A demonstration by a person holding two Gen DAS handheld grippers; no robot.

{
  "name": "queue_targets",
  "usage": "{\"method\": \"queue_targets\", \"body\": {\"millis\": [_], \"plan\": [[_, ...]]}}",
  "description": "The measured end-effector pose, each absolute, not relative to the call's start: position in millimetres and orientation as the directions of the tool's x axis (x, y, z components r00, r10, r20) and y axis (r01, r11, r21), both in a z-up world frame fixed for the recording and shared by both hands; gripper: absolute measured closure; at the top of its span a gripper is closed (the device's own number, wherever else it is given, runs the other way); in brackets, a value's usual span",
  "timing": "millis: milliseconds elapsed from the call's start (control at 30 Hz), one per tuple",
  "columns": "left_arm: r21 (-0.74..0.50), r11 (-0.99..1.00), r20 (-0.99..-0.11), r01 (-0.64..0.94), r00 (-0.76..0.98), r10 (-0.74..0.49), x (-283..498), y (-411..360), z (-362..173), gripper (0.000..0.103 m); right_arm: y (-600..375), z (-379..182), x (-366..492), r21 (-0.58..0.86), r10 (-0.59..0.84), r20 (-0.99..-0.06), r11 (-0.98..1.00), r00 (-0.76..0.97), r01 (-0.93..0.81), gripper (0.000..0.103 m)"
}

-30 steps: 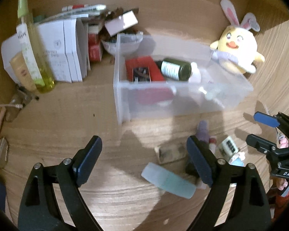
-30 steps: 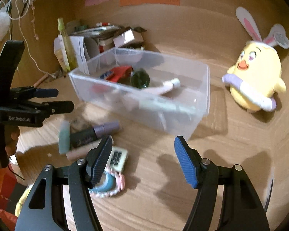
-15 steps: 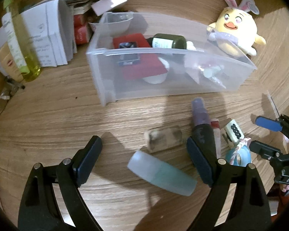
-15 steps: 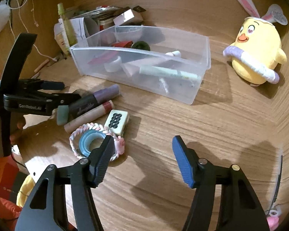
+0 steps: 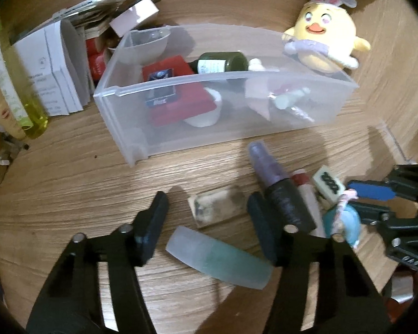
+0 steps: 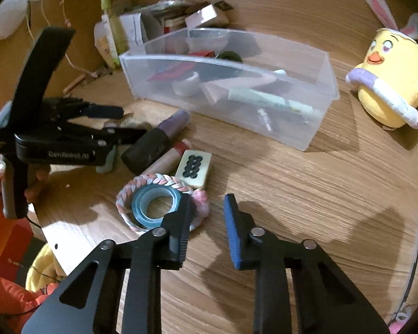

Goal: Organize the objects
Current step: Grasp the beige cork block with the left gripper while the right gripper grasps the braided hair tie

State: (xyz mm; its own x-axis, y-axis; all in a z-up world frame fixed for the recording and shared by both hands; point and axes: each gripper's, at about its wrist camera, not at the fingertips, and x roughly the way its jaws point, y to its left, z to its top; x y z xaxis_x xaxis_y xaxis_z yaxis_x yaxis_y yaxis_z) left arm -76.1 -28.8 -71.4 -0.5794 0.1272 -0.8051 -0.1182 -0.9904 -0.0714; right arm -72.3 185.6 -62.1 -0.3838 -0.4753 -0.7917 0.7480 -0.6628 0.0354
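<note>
A clear plastic bin (image 5: 264,128) (image 6: 315,130) on the wooden desk holds a red box, a dark green bottle and tubes. In front of it lie a small clear block (image 5: 217,207), a frosted teal tube (image 5: 220,258), a purple-capped dark bottle (image 5: 281,192) (image 6: 156,142), a red-tipped stick (image 6: 167,161), a mahjong tile (image 5: 327,185) (image 6: 193,165), and a blue tape roll (image 6: 154,201) inside a braided band (image 6: 164,181). My left gripper (image 5: 209,222) is open around the clear block. My right gripper (image 6: 207,228) is half open beside the braided band.
A yellow plush chick (image 5: 324,46) (image 6: 390,83) sits right of the bin. White boxes (image 5: 50,66), a yellow-green bottle (image 5: 22,89) and clutter stand at the back left. A wooden wall rises behind and to the right.
Both grippers have moved lower and closer to the loose items. The left jaws now straddle the clear block. The right jaws have narrowed beside the braided band.
</note>
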Motion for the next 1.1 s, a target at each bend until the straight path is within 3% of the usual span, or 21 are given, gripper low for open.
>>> {"method": "queue_targets", "body": {"millis": [67,433,1100], "plan": [[-0.071,-0.991,-0.802,-0.115,-0.584,0.125,-77,-29,-71,0.059,182,-63,-70,0.012,-0.467,-0.793,-0.653,-0.390,0.757,0.089],[-0.094,-0.992,-0.785,-0.087,-0.606,0.128,-75,-40,-64,0.059,193,-41,-72,0.053,-0.508,-0.752,-0.681,-0.420,0.730,0.093],[-0.123,-0.989,-0.647,-0.084,-0.749,0.144,-68,-42,3,0.059,209,9,-103,0.070,-0.539,-0.640,-0.751,-0.548,0.656,0.093]]}}
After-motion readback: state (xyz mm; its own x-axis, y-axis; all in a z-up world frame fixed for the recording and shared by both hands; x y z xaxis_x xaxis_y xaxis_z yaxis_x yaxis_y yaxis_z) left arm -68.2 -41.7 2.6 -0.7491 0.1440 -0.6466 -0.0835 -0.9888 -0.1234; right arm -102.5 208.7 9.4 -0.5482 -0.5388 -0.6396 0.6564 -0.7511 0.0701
